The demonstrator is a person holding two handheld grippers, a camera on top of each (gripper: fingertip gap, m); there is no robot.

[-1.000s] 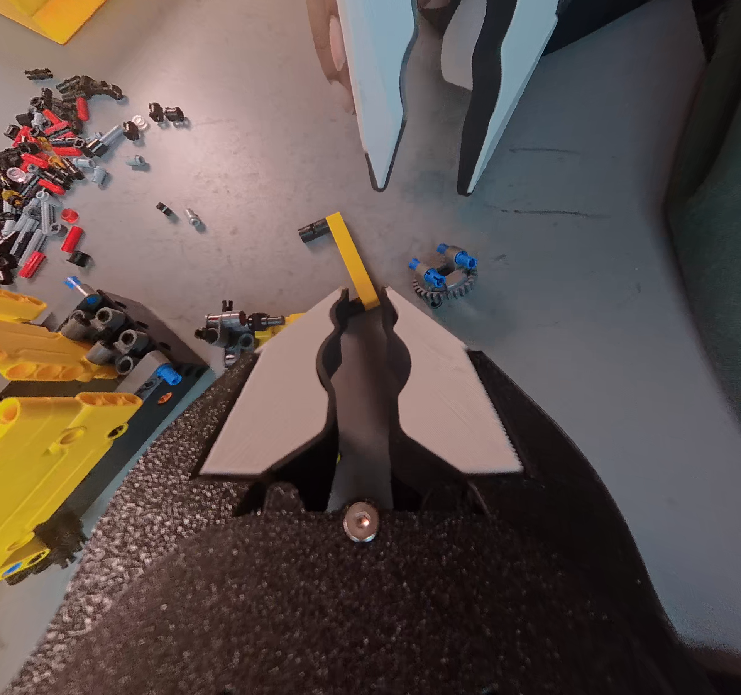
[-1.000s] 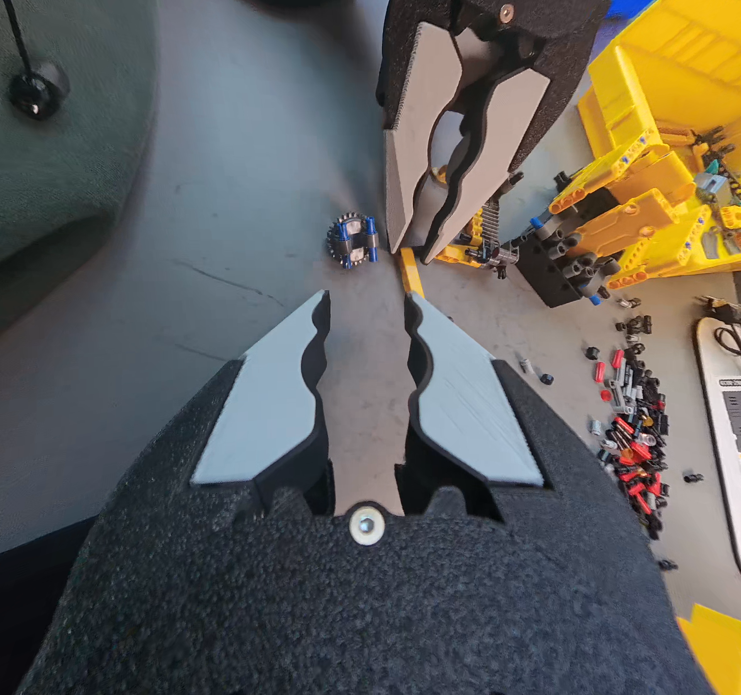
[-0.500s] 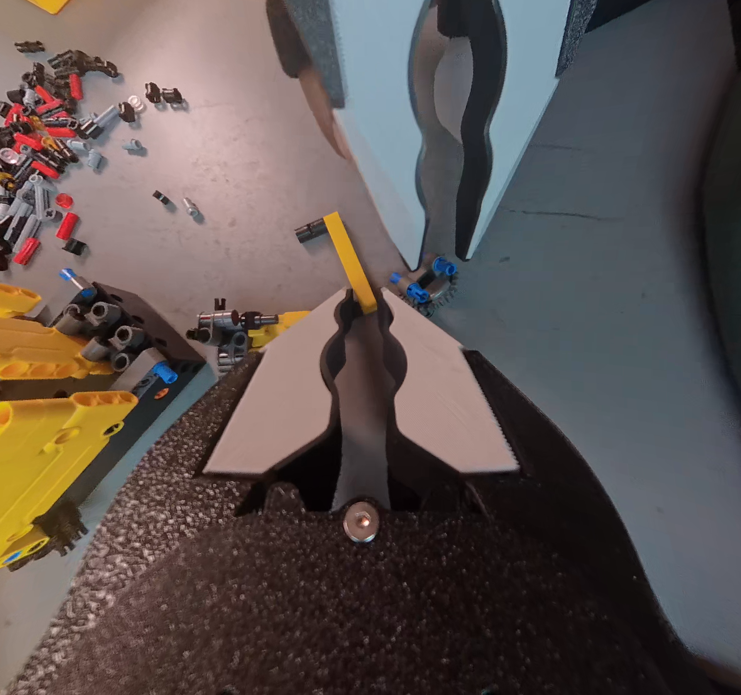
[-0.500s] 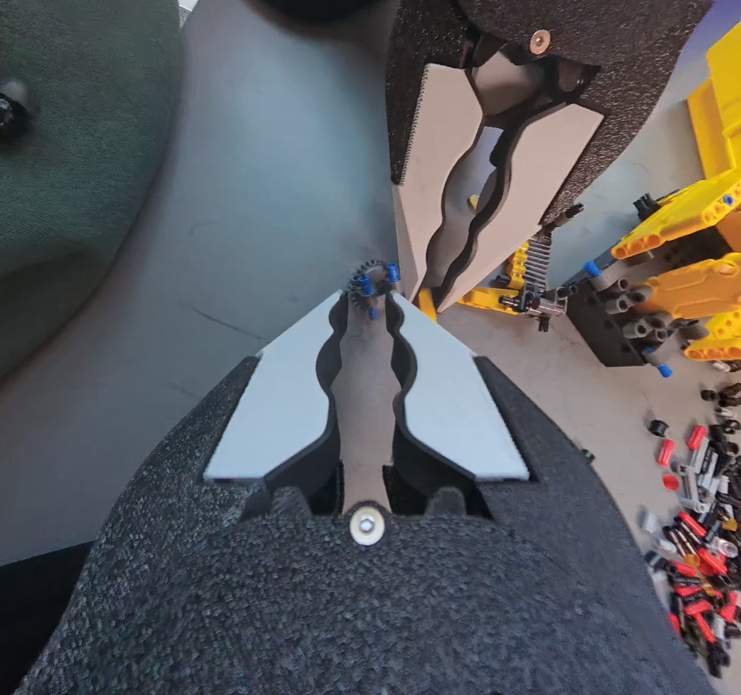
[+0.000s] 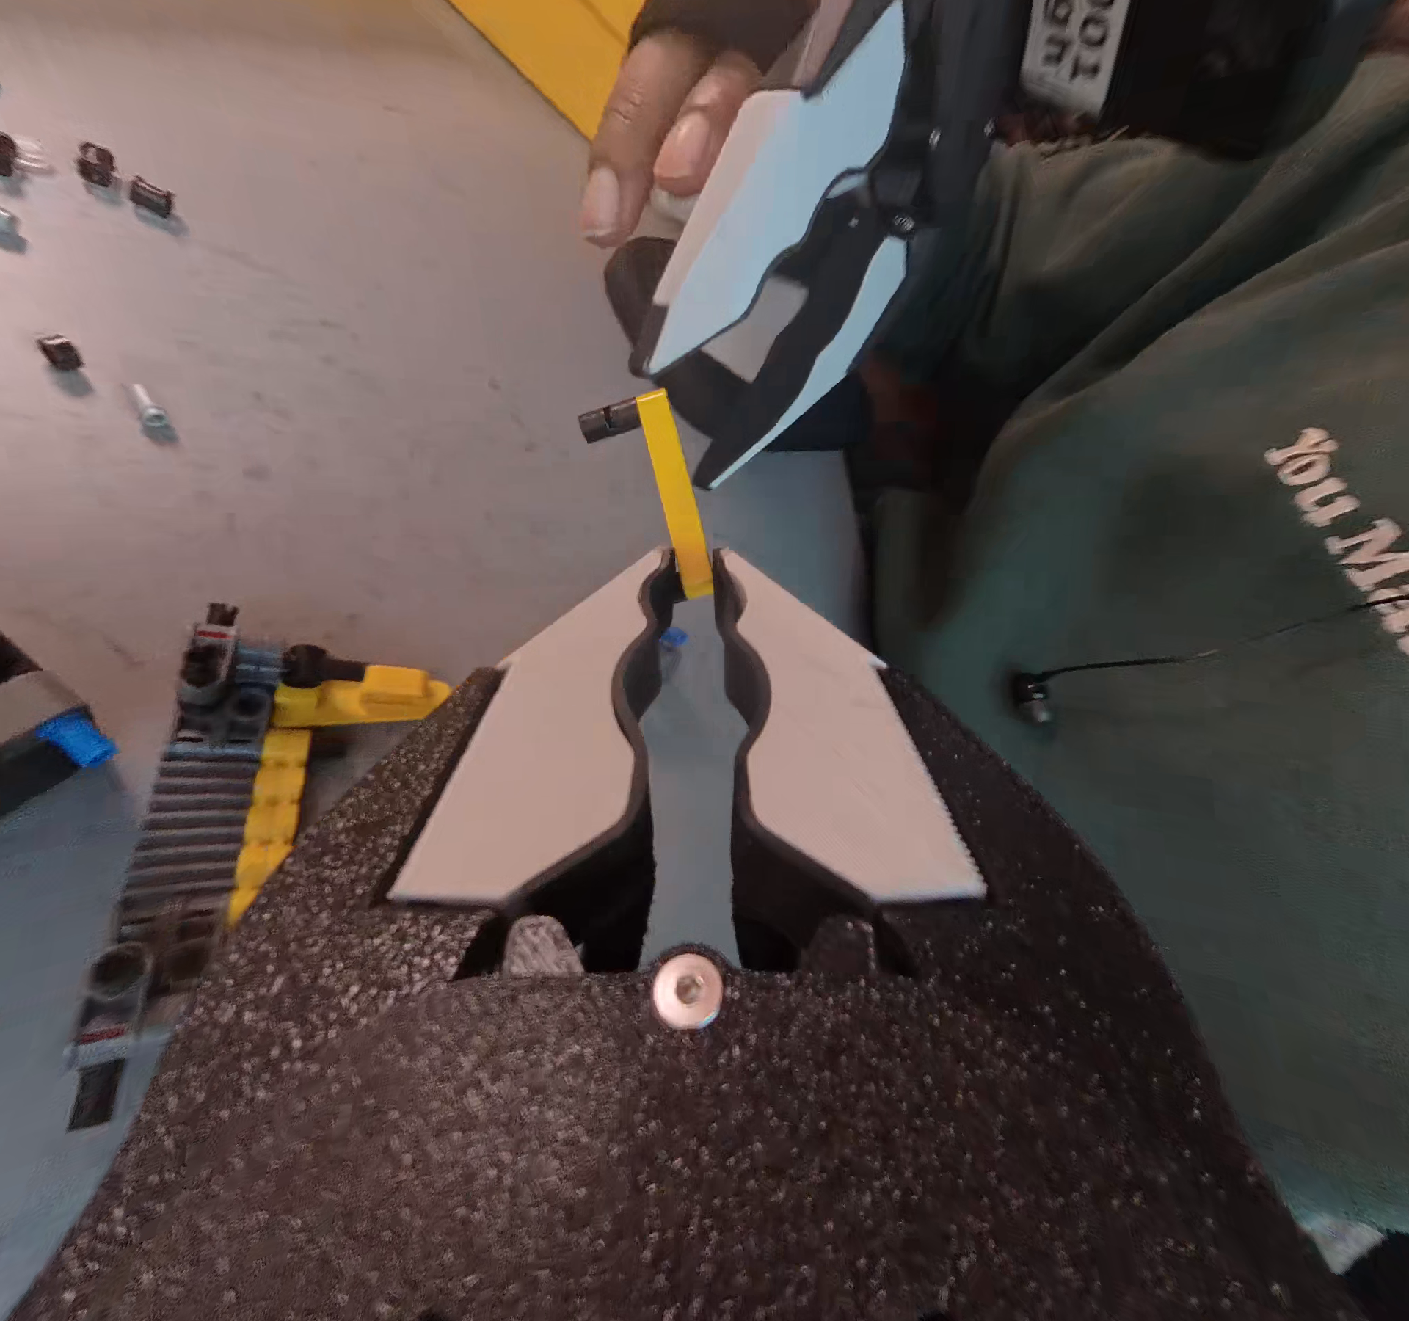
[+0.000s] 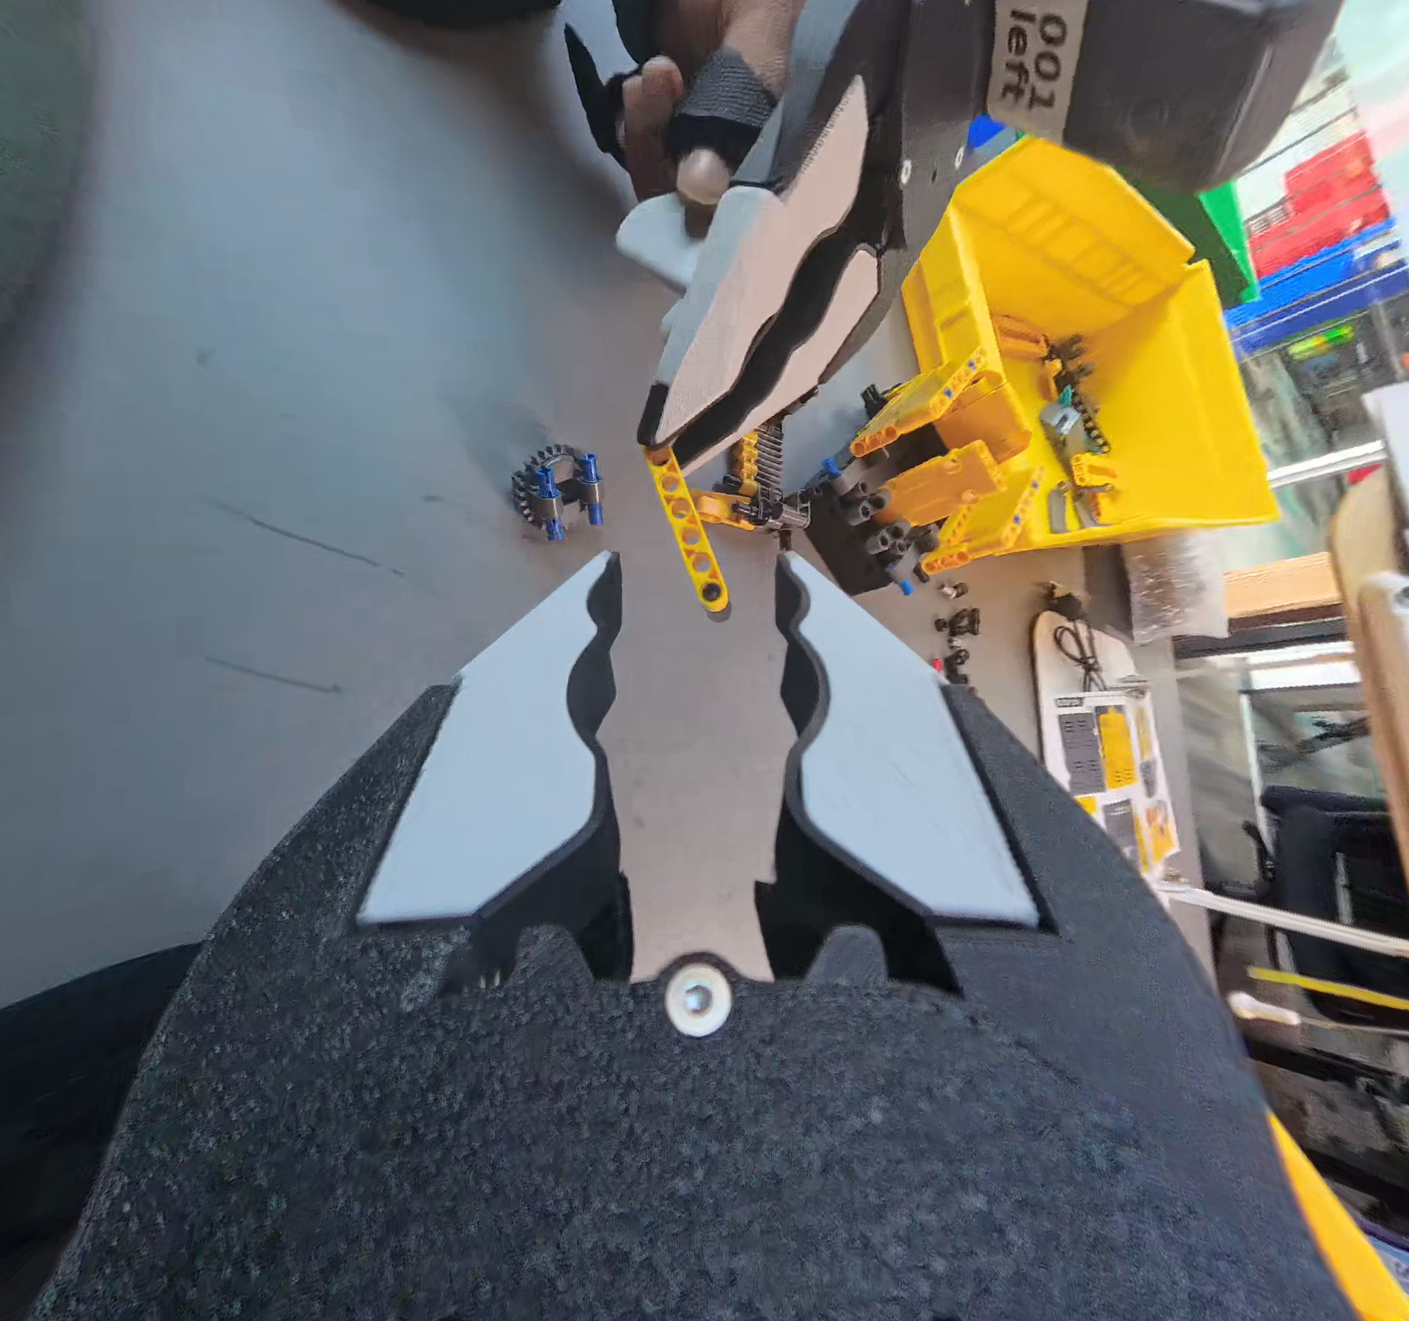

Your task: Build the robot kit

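Cluttering grey table (image 6: 267, 369): yellow bin (image 6: 1105, 339), gear (image 6: 556, 484)

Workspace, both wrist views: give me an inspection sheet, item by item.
Surface: grey table, scuffed.
Held part: yellow holed beam, black pin at its far end.
Clutter: toothed gear with blue pins; partly built yellow model; loose small pins.
Grippers: left gripper shut on the beam; right gripper open, empty.
Cables: black cable at the table edge.
Surroundings: yellow bin; printed sheet.
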